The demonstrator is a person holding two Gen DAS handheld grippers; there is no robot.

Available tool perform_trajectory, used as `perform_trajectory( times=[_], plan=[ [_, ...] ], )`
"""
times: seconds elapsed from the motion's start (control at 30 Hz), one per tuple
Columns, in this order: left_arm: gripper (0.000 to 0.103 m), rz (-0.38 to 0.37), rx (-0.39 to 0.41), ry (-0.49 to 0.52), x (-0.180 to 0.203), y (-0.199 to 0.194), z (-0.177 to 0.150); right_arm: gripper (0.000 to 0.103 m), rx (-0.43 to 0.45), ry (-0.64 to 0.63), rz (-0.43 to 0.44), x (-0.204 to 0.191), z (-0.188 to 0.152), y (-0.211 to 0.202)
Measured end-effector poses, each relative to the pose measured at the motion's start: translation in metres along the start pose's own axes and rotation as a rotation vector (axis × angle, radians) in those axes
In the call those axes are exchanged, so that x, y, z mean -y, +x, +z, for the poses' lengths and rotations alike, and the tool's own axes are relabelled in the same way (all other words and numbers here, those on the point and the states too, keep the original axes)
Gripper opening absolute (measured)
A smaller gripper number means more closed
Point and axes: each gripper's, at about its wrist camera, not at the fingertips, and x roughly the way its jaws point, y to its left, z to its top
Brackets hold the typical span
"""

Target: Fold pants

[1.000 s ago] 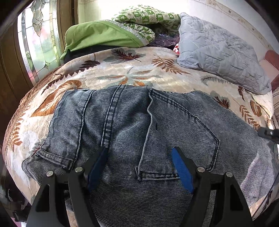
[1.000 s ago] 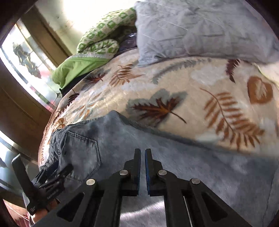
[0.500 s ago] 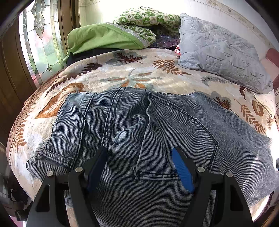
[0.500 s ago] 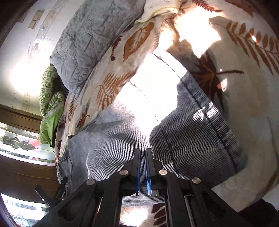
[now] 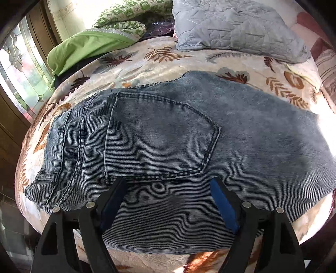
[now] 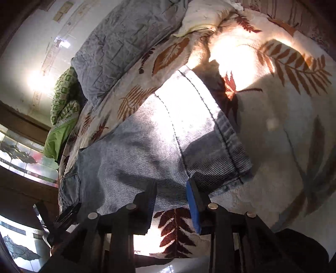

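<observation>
Washed blue jeans [image 5: 168,136] lie flat on the bed, folded lengthwise, back pocket [image 5: 159,138] up, waist at the left. My left gripper [image 5: 168,189] is open and empty, just above the near edge of the seat below the pocket. In the right wrist view the leg end of the jeans [image 6: 189,142] with its hem [image 6: 226,134] lies in sunlight. My right gripper [image 6: 171,197] is open and empty at the near edge of the leg, by the hem. The left gripper [image 6: 61,218] shows far left there.
The bed has a cream blanket with brown leaf print [image 5: 159,63]. A grey quilted pillow [image 5: 235,29], a green pillow [image 5: 88,48] and a green patterned cloth [image 5: 130,19] lie at the head. A stained-glass window [image 5: 23,69] and dark wood are at the left.
My right gripper has opened and let go of the leg end, which now lies flat on the blanket. My left gripper has shifted right along the jeans and stays open.
</observation>
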Motion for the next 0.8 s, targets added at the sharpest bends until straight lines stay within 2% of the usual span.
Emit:
perform_trajectory(
  times=[0.07,0.1,0.13,0.17,0.23,0.37,0.5,0.63,0.73,0.77,0.8],
  plan=[
    [0.082,-0.078,0.034,-0.03,0.003,-0.015,0.005,0.035,0.024,0.127,0.108,0.022,-0.005,-0.011],
    [0.082,-0.101,0.049,-0.037,0.007,-0.021,0.007,0.037,0.03,0.166,0.109,0.029,-0.008,-0.016],
    [0.082,-0.12,0.06,-0.041,0.013,-0.025,0.01,0.052,0.035,0.194,0.089,0.034,-0.01,-0.02],
    [0.082,-0.138,0.069,-0.042,0.02,-0.028,0.013,0.063,0.053,0.225,0.071,0.04,-0.013,-0.025],
    [0.082,-0.171,0.066,-0.035,0.036,-0.03,0.017,0.063,0.093,0.278,0.089,0.05,-0.014,-0.032],
    [0.082,-0.238,0.047,-0.019,0.07,-0.026,0.021,0.063,0.095,0.317,0.148,0.063,-0.004,-0.032],
    [0.082,-0.308,0.019,-0.008,0.099,-0.02,0.022,0.063,0.066,0.356,0.119,0.068,0.001,-0.018],
    [0.082,-0.337,0.012,-0.022,0.122,-0.013,0.023,0.063,0.085,0.392,0.126,0.069,0.003,-0.015],
    [0.082,-0.337,-0.019,-0.003,0.14,-0.002,0.023,0.065,0.096,0.36,0.105,0.063,0.011,-0.013],
    [0.082,-0.317,-0.026,0.022,0.147,0.003,0.021,0.058,0.104,0.332,0.087,0.058,0.012,-0.013],
    [0.082,-0.26,-0.038,0.062,0.154,0.008,0.018,0.047,0.11,0.3,0.053,0.054,0.013,-0.014]
  ],
)
